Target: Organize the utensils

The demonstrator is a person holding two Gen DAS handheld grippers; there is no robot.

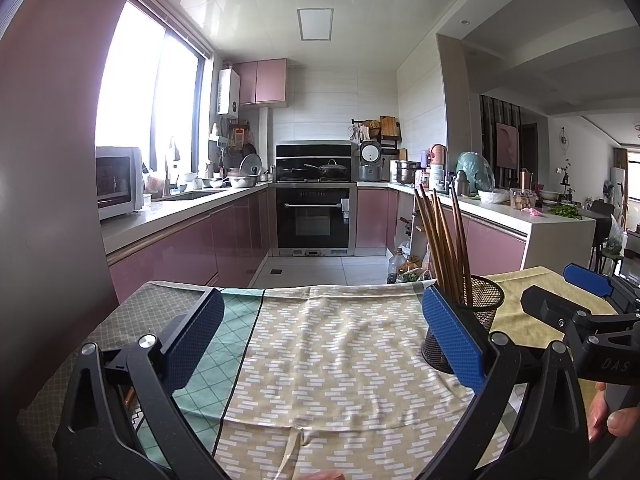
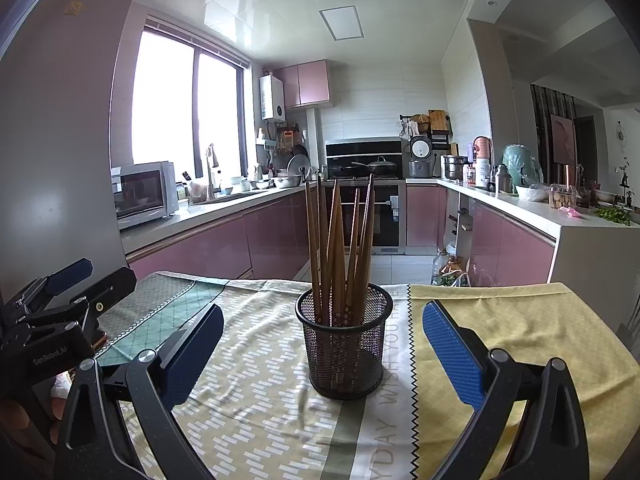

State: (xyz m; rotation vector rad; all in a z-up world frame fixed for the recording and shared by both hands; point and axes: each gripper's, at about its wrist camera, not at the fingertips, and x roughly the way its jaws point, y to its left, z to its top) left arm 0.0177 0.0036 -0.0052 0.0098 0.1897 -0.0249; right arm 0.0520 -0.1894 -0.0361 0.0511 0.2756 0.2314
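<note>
Mesh holder [image 2: 345, 340] with chopsticks [image 2: 340, 248] upright, near far edge of clothed table [image 2: 520, 328]. Left gripper [image 1: 320, 336] and right gripper [image 2: 320, 344] spread, empty. Task judged near complete; withdrawal indicated.

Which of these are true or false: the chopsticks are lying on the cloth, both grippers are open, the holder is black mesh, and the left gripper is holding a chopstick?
1. The chopsticks lie flat on the tablecloth. False: they stand upright in the holder.
2. The left gripper and the right gripper are both open. True.
3. The mesh holder is black. True.
4. The left gripper holds a chopstick. False: nothing is between its fingers.
</note>
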